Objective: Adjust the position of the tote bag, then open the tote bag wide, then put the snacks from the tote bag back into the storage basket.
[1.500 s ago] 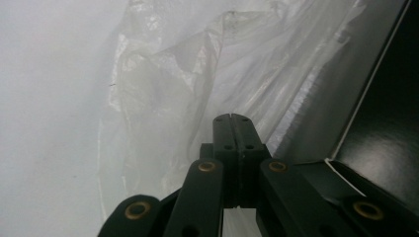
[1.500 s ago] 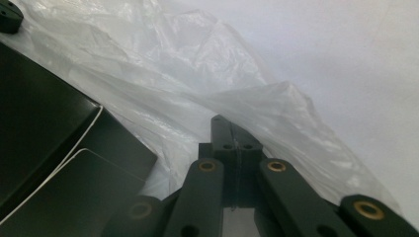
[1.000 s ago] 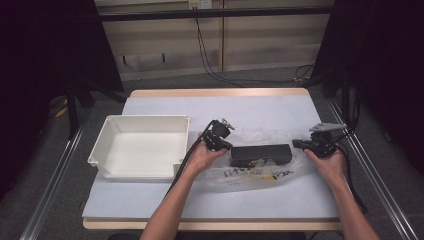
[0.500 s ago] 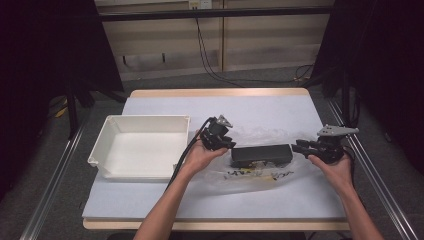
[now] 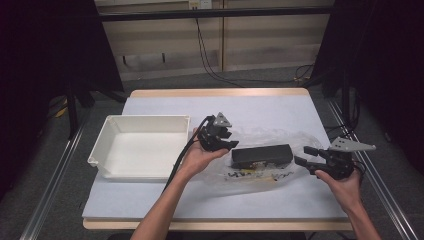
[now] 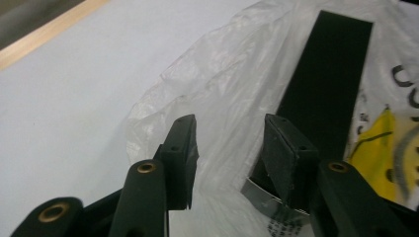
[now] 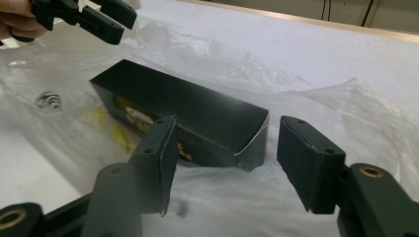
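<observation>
A long black box (image 5: 261, 155) lies on a crumpled clear plastic bag (image 5: 260, 175) with black and yellow print, in the middle of the table. My left gripper (image 5: 226, 144) hovers at the box's left end, open; its jaws have just been opening. In the left gripper view the bag (image 6: 222, 84) and the box (image 6: 331, 84) lie beyond the left gripper's (image 6: 230, 143) bare gap. My right gripper (image 5: 304, 156) stands off the box's right end, open, jaws also just opening. In the right gripper view, the right gripper (image 7: 225, 153) faces the box (image 7: 183, 116), with nothing between the pads.
A white, empty rectangular tray (image 5: 105, 150) stands on the table's left part. The pale tabletop (image 5: 260, 112) runs to a wooden far edge. Metal rails flank the table, and cables hang behind it.
Both grippers' jaws have opened. The right gripper has drawn back to the right, away from the box's end. The left gripper has lifted slightly.
</observation>
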Available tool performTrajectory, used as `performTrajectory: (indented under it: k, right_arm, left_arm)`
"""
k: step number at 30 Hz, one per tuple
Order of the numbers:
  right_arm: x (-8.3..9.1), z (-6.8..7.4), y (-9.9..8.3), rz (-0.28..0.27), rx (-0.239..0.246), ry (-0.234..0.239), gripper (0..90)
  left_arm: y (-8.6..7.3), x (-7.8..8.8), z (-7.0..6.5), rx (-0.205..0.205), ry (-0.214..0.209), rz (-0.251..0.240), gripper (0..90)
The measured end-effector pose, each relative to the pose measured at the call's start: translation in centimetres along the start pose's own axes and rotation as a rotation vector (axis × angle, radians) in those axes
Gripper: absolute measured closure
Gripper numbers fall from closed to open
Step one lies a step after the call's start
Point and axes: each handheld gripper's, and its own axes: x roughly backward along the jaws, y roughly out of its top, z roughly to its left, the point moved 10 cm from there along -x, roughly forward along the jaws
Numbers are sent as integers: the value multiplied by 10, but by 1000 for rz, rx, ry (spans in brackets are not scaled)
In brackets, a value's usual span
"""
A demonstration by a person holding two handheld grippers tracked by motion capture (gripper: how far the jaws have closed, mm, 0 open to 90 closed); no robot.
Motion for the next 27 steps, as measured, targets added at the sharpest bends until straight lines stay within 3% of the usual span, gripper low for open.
performTrajectory:
  k: [7,9,11,15,22,27]
  right_arm:
    - [15,20,-15,-1,12,-3,331]
    - [18,24,-19,-1,9,-8,326]
    - [22,29,-23,-9,-2,-9,325]
    - [27,40,-27,-14,-14,10,303]
    - [28,65,-40,4,-2,38,291]
    - [25,70,-47,19,-2,48,281]
  left_arm:
    - [1,3,-21,-48,-64,-11,547]
    - [-1,3,-24,-44,-71,-10,547]
    - [-2,3,-25,-59,-78,-8,548]
    - [-6,3,-28,-36,-98,-19,540]
    - [-13,-2,-34,-61,-121,21,547]
    - [-15,-4,-32,-76,-122,40,499]
